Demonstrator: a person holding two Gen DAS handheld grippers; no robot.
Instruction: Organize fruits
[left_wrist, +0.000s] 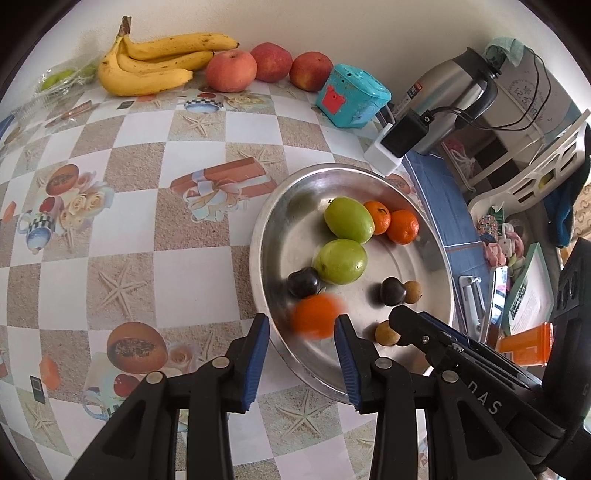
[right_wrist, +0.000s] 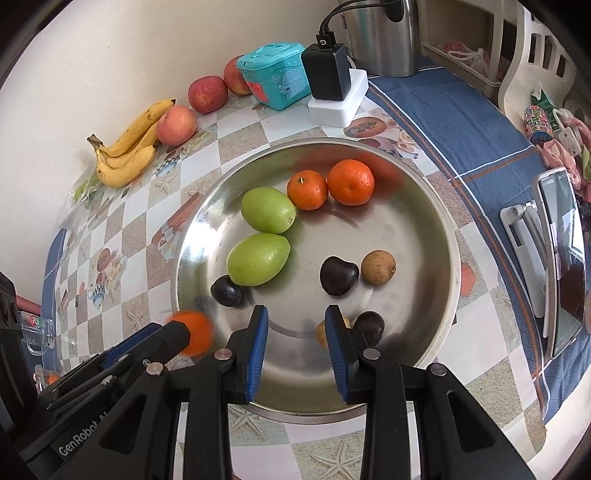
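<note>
Fingers (left_wrist: 256, 362) of our left gripper (left_wrist: 303, 320) stand released, a blurred round orange mandarin (left_wrist: 317, 317) loose between them at the 7 o'clock rim of the round stainless-steel tray (right_wrist: 454, 258). Our right gripper (right_wrist: 296, 311) hangs unclenched and empty over 6 o'clock. Two more mandarins (right_wrist: 349, 182) lie at 12 o'clock, two green oval fruits (right_wrist: 267, 210) toward 10. Yellow bananas (right_wrist: 125, 155) lie against the wall beyond.

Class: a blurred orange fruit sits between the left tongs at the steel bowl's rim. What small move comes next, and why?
Probably draw the left tongs back: the blurred round orange fruit looks dropped, untouched by the pads, over the round steel bowl.
</note>
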